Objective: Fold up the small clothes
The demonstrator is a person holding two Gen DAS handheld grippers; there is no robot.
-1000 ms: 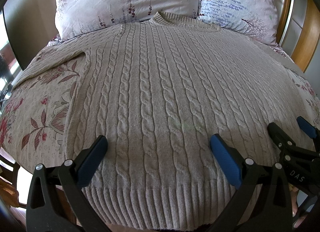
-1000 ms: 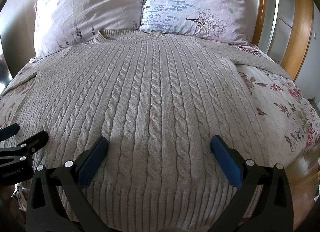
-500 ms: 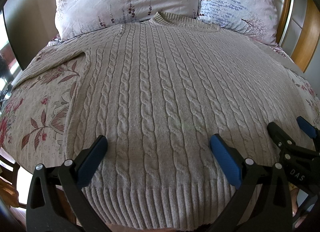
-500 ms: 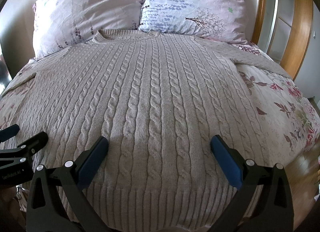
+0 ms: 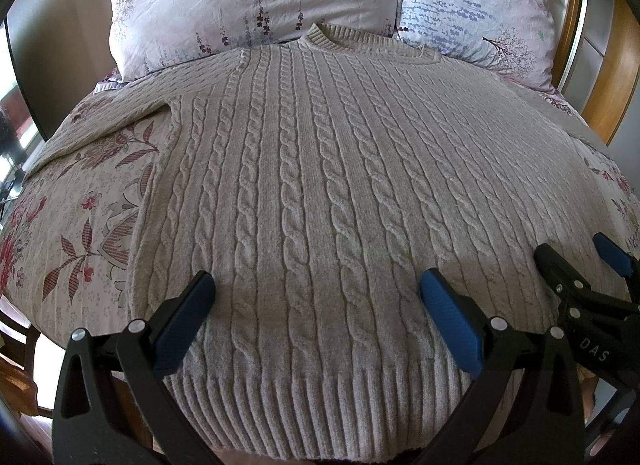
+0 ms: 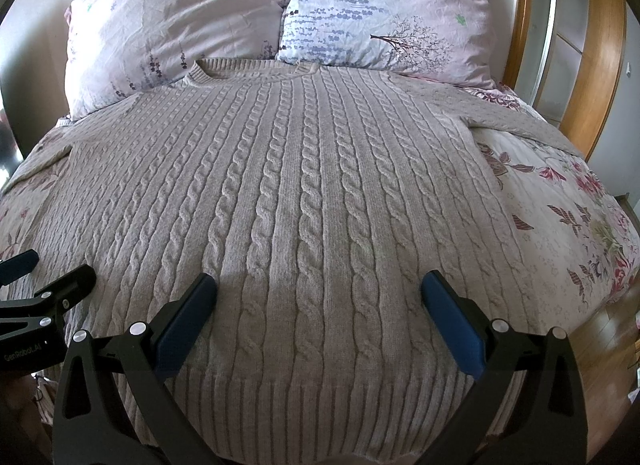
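- The bed (image 5: 80, 201) carries the sweater (image 5: 320, 185), spread flat and face up, collar at the far end against the two pillows (image 6: 180, 25), ribbed hem (image 6: 320, 405) nearest you. The flowered cover is loose, so your jaws could pinch it together with the knit and drag both.
- The sweater is thick cable knit; if you take only the top layer at the hem, the back may stay behind and the fold come out crooked.
- Both sleeves run off toward the left and right edges of the bed. Their cuffs are cut off in both views, so you cannot tell whether they hang over the side.
- The left gripper (image 5: 316, 297) and the right gripper (image 6: 318, 297) both hover over the near part of the sweater, jaws wide, holding nothing.
- The near edge of the hem slips under the frame bottom; its corners are hard to make out.
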